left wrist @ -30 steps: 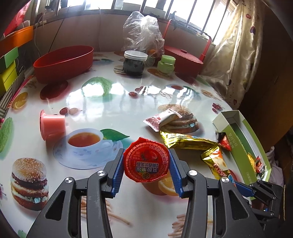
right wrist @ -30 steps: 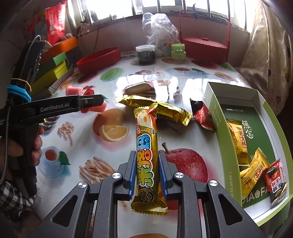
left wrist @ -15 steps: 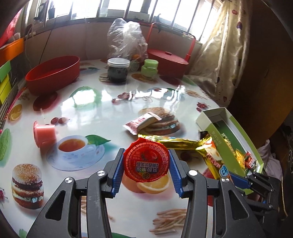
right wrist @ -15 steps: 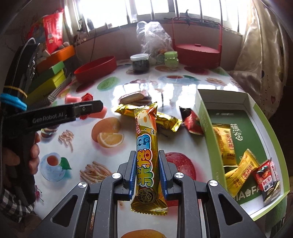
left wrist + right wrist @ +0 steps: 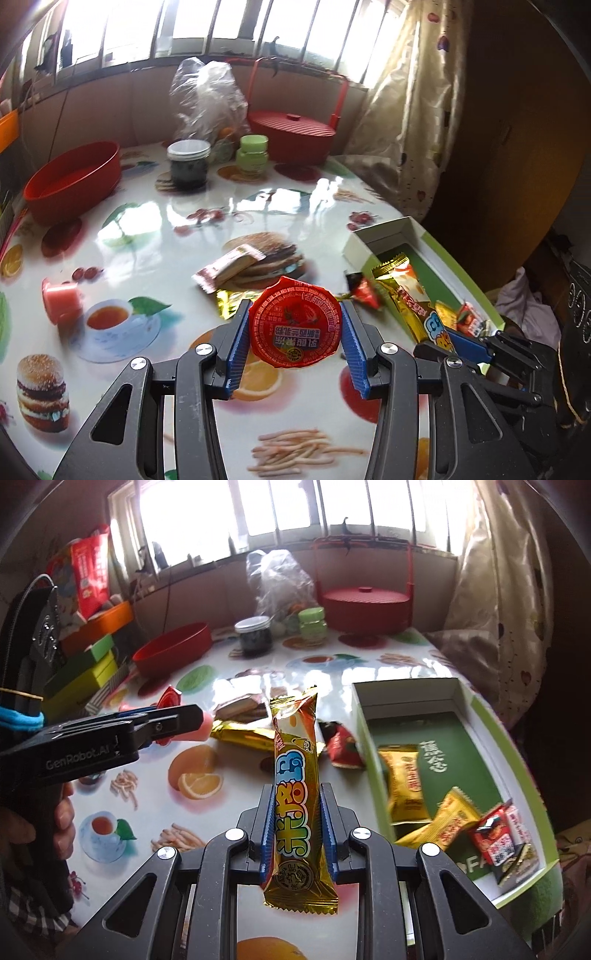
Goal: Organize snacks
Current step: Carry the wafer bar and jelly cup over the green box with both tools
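Observation:
My left gripper (image 5: 293,334) is shut on a round red jelly cup (image 5: 294,326) and holds it above the table. My right gripper (image 5: 297,823) is shut on a long gold snack bar (image 5: 295,786) that stands upright, left of the green box (image 5: 495,738). The box holds several small snack packets (image 5: 402,782). The bar also shows in the left wrist view (image 5: 410,295) beside the box (image 5: 439,243). On the table lie a gold packet (image 5: 240,734), a dark red packet (image 5: 341,747), a pink wafer packet (image 5: 229,266) and a pink jelly cup (image 5: 61,299).
A red bowl (image 5: 70,181), a dark jar (image 5: 187,162), a green jar (image 5: 253,151), a clear plastic bag (image 5: 207,99) and a red lidded basket (image 5: 295,134) stand at the table's far side. Coloured boxes (image 5: 88,664) are stacked at the left edge.
Both grippers have lifted and swung right toward the green box with their snacks still held. The snack bar now sits close beside the box's left wall.

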The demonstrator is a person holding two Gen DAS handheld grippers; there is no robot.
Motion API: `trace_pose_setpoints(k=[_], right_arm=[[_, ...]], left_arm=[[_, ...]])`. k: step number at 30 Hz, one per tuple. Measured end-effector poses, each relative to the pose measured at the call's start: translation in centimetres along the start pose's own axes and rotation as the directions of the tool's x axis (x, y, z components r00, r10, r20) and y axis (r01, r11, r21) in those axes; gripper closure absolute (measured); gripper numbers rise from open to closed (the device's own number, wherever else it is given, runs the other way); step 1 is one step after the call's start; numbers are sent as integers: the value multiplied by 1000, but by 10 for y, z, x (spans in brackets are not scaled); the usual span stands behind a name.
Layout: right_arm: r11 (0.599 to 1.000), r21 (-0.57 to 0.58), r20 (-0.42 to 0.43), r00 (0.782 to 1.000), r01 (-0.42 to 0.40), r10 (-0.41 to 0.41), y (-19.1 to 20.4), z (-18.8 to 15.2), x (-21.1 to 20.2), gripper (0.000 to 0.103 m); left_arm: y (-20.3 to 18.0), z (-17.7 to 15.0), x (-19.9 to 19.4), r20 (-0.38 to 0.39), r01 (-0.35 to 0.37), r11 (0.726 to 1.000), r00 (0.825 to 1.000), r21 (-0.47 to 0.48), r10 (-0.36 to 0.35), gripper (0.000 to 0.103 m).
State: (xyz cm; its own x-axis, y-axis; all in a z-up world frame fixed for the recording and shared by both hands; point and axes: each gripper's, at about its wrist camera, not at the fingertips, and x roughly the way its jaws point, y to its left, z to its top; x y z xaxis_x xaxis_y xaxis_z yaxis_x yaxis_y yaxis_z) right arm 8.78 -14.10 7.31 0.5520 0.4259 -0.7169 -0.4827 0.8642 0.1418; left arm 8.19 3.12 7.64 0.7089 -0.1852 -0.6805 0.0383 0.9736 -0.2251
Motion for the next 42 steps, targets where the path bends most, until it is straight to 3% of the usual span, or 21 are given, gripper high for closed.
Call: trace_pose_setpoints(k=[18,32,42], right_arm=[[992,87,56,993,94,-99,-47,-1,-27,82],[970,162,47,981,180,-190,-97,-10,-40,82],[957,197,15,976,211,-218,-124,-19,-38,82]], left_arm=[[-57,19,6,12,106,990,994,93,-107,56],[-104,23,27,-36,207,967,978,146,-204,56],[-127,17,47,-94,236,958,970,165,-223,56]])
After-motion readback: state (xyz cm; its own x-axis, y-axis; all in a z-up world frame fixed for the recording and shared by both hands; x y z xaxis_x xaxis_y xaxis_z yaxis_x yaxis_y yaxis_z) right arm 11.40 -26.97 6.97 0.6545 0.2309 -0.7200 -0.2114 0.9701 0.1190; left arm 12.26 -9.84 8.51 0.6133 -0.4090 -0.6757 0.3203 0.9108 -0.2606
